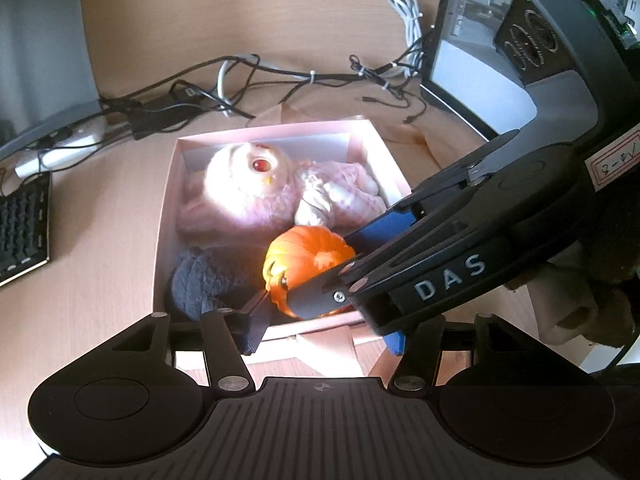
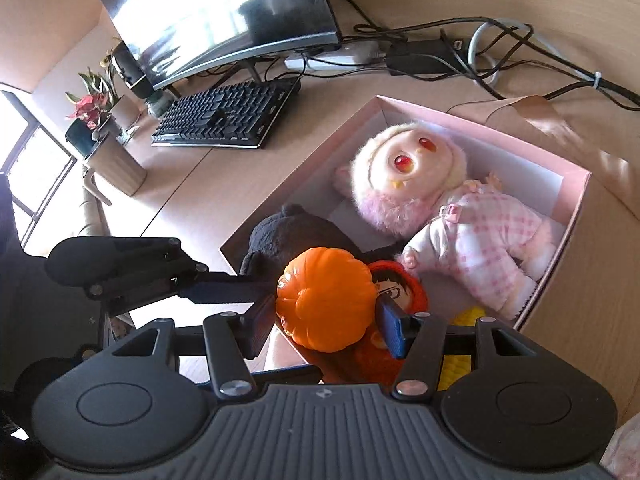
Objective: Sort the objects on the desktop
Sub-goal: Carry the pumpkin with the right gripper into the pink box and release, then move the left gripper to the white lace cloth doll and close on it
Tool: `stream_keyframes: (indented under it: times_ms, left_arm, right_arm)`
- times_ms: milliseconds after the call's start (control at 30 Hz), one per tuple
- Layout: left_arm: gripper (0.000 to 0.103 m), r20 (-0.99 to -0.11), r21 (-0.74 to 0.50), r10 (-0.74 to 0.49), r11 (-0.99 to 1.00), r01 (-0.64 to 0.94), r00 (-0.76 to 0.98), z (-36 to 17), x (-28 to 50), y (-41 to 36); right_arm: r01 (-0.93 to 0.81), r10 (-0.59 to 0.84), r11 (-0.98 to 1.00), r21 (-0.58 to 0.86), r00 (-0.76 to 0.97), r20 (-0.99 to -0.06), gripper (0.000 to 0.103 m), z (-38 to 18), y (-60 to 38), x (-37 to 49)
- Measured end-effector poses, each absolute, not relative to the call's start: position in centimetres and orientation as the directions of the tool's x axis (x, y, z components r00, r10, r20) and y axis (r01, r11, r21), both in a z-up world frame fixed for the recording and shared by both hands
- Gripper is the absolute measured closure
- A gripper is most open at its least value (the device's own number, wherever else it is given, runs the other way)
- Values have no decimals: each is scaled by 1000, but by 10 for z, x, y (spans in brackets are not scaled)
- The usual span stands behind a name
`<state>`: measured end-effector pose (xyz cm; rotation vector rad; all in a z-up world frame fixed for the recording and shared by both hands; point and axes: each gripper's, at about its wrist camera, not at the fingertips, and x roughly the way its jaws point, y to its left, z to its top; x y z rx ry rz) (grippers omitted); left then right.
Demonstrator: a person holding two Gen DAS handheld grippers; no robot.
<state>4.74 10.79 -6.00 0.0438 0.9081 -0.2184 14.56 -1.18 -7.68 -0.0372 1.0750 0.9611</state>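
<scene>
Right gripper (image 2: 326, 320) clamps the orange pumpkin toy (image 2: 325, 298) between its two fingers, over the near end of the pink box (image 2: 576, 200). Left gripper (image 1: 324, 330) is spread wide and empty at the box's near edge. Inside the box: pink plush doll (image 2: 440, 204), dark plush (image 2: 280, 236), orange-hooded doll (image 2: 396, 284). Box sits on the wooden surface (image 2: 208, 184); keyboard (image 2: 228, 114) is well apart.

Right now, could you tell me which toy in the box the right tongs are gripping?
The orange pumpkin; the pink-pyjama doll and dark plush lie untouched.
</scene>
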Motion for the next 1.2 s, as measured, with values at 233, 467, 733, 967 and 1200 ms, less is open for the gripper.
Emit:
stream_keyframes:
  times_ms: [233, 467, 733, 967, 1200]
  left_arm:
    - [41, -761, -65, -184, 976, 209, 623, -44, 45, 110]
    - [38, -724, -98, -274, 949, 298, 634, -26, 57, 80]
    - [38, -730, -195, -447, 862, 469, 517, -36, 99, 0]
    - [35, -831, -366, -481, 851, 375, 279, -85, 159, -44]
    - [50, -866, -383, -459, 865, 323, 201, -113, 172, -61]
  right_arm:
    - [-580, 648, 712, 395, 327, -688, 40, -37, -76, 144]
    - [-448, 345, 893, 40, 624, -702, 40, -24, -149, 103]
    - [-335, 228, 942, 21, 593, -772, 40, -84, -184, 64]
    - [-347, 228, 938, -16, 650, -725, 40, -111, -172, 65]
    - [-347, 264, 938, 32, 649, -713, 62, -124, -173, 83]
